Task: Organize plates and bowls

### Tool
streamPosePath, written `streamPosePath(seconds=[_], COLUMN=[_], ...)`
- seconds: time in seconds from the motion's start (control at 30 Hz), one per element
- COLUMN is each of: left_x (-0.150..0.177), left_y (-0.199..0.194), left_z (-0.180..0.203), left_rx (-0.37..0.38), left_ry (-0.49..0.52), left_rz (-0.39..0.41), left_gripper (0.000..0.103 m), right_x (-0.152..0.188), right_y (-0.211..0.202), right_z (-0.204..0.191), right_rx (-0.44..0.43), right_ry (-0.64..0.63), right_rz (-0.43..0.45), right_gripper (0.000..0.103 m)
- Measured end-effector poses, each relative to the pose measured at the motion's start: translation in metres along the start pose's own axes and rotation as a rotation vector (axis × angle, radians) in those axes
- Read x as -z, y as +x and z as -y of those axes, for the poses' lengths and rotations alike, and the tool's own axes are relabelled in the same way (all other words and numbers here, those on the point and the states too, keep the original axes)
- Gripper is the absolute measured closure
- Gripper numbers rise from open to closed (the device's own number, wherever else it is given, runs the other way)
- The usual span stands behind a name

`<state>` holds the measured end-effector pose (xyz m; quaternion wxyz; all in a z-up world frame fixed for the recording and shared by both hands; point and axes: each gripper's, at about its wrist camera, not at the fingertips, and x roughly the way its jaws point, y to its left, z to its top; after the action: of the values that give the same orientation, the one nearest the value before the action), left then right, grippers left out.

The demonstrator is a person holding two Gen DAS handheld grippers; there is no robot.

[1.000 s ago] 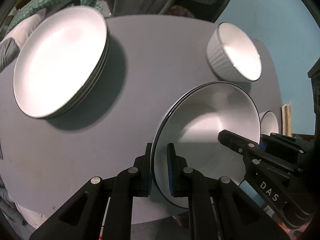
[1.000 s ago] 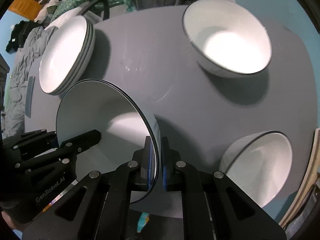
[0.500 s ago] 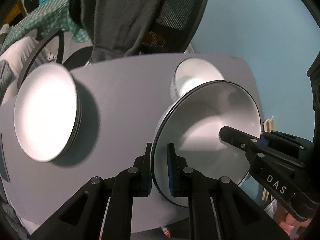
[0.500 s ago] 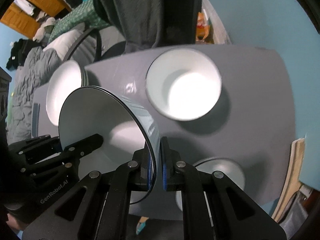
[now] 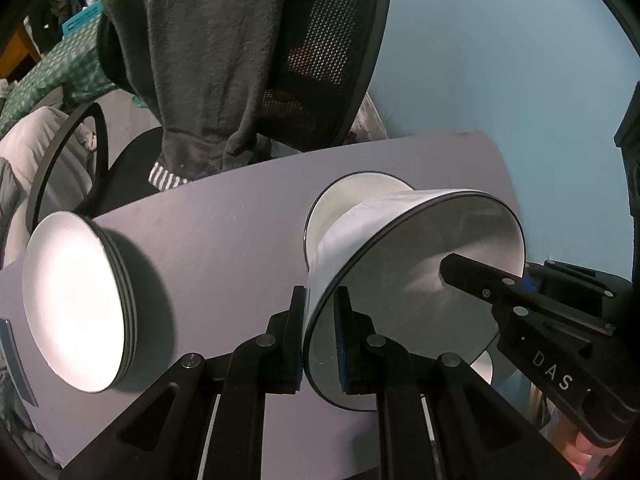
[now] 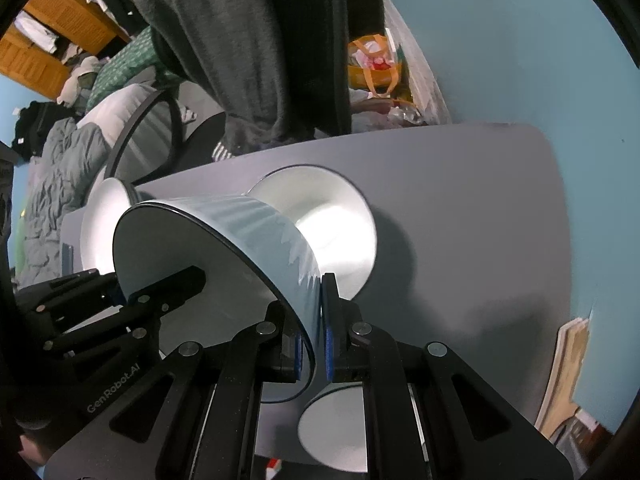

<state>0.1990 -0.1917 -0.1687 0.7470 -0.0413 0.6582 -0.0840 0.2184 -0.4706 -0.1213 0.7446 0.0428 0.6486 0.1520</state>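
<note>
Both grippers hold one white ribbed bowl with a dark rim (image 5: 408, 280) (image 6: 224, 248) in the air above the grey table (image 5: 224, 216) (image 6: 472, 216). My left gripper (image 5: 320, 336) is shut on its left rim. My right gripper (image 6: 316, 344) is shut on its right rim and shows in the left wrist view (image 5: 484, 280). A second white bowl (image 5: 340, 200) (image 6: 340, 216) stands on the table just behind and below the held one. A stack of white plates (image 5: 76, 312) (image 6: 100, 216) sits at the table's left. A third bowl (image 6: 336, 428) is near the front edge.
An office chair with a dark garment draped over it (image 5: 224, 60) (image 6: 256, 52) stands behind the table. A blue wall (image 5: 500, 60) is to the right. Bedding and clutter (image 6: 60, 160) lie at the left.
Both grippers have lifted the bowl higher above the table and carried it toward the far bowl; the table and its dishes look farther away now.
</note>
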Motion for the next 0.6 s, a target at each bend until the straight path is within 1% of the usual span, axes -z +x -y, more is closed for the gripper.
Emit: streamPosePath(seconds=[0.2,0.6], left_x=[-0.017,-0.031], left_y=[0.013,0.031], left_z=[0.007,0.013], left_rx=[-0.007,-0.043], left_ry=[0.008,0.021], left_rz=[-0.017,-0.062], left_gripper=[0.091,0.091], right_x=[-0.012,-0.029], right_y=[0.008,0.028], right_z=[0.014,0.025], right_rx=[-0.008,-0.014], right_ry=[0.024,0.035], right_rz=[-0.02,-0.058], right_gripper=[0.095,0.095])
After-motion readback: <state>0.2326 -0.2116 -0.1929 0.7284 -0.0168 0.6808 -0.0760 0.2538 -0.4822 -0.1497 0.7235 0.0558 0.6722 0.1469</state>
